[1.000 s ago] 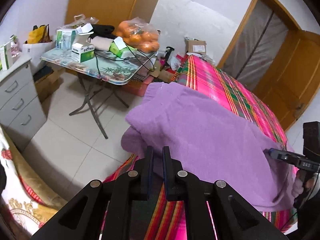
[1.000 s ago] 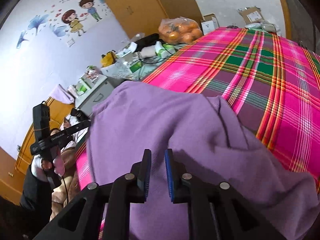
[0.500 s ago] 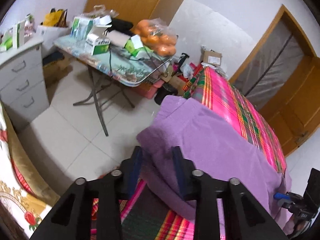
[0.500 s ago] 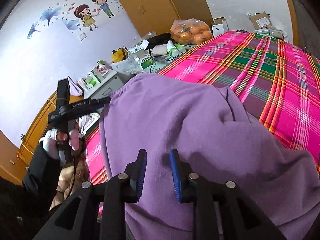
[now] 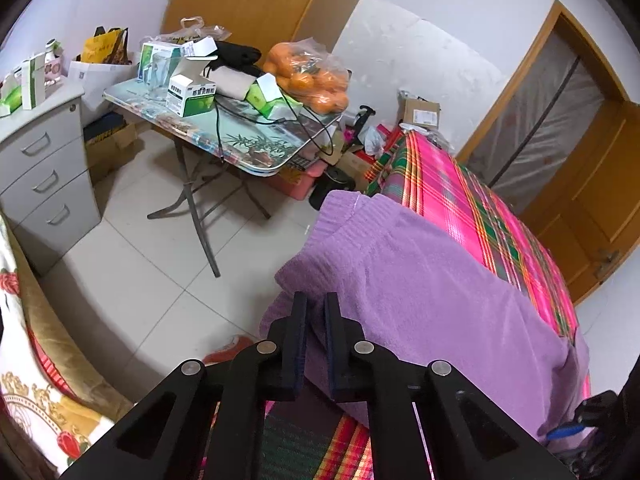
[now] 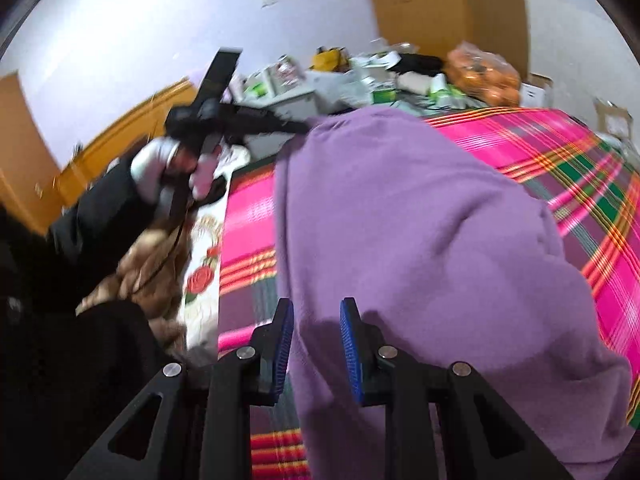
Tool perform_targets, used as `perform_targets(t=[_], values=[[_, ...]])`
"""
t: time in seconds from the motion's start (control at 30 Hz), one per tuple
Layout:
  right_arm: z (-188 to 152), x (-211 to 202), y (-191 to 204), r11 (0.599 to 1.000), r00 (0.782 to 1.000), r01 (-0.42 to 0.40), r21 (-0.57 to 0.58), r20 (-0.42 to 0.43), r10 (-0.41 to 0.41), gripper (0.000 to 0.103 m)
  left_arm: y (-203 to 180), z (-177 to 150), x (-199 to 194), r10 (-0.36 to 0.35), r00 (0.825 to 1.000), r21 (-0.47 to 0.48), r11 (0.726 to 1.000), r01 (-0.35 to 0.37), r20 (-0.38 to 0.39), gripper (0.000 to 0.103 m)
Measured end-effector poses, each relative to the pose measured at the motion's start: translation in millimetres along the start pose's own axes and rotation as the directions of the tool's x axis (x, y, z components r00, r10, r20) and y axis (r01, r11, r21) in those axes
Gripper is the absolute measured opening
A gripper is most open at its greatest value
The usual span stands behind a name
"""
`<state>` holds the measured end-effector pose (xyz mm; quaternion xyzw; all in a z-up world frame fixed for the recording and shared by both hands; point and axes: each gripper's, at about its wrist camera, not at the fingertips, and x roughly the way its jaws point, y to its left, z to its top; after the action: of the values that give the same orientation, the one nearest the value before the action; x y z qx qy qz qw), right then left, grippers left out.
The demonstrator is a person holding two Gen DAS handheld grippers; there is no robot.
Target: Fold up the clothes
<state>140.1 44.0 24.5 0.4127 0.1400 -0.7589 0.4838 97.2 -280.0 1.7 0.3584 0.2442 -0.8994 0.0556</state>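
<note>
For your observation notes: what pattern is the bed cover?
The bed cover is pink plaid with green and orange stripes, clearest in the right wrist view.

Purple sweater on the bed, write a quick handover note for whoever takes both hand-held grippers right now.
Left hand-held gripper: jaws closing on an edge fold of the purple sweater at the bed's side.
Right hand-held gripper: jaws parted, sweater cloth between them, not clamped.
Sweater: bunched across the plaid bed, one end hanging over the side.
Done: no neat fold shows yet.
Left: grip with the right, spread flat, fold.
</note>
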Motion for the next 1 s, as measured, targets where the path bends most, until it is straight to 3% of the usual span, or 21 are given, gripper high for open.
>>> perform_targets(t=[0.13,0.27,0.5,0.73,0.87,1.0], values=[[-5.9,9.2,4.0,0.998,0.999,0.016,-0.059,-0.042,-0.019,0.020,-1.5,-0.8,-0.5,0.000,1.000,0.003,1.000,0.000,-0.004,0.006],[-9.5,11.3,4.5,0.995,0.997,0.051,-0.082,-0.046,-0.054,0.002,-3.7,-1.8,-4.1,-0.003,1.000,0.005,1.000,0.003,0.002,0.002],[-7.9,-14.4,10.5,0.994,0.999,0.032,-0.101,0.021,-0.030,0.002,-0.1,-6.4,-28.3,-0.015,0.998,0.005,1.000,0.015,0.054,0.002],[-14.1,7.8,0.0,0.997,0.998,0.016,-0.072,-0.054,-0.020,0.005,25.9,-14.4,-14.5,0.042,0.999,-0.065,0.997,-0.043,-0.010,0.000],[-6.6,-17.6,-2.4,0.998,0.998,-0.042,-0.047,0.050,0.044,0.005,10.1,-9.8,-40.9,0.037,0.997,-0.021,0.999,-0.035,0.069,0.000],[-4.9,-16.9,-19.7,0.999,0.997,0.004,0.032,0.071,-0.007,0.006,-23.8,-2.8,-45.7,-0.043,0.995,0.056,0.998,0.038,0.095,0.001]])
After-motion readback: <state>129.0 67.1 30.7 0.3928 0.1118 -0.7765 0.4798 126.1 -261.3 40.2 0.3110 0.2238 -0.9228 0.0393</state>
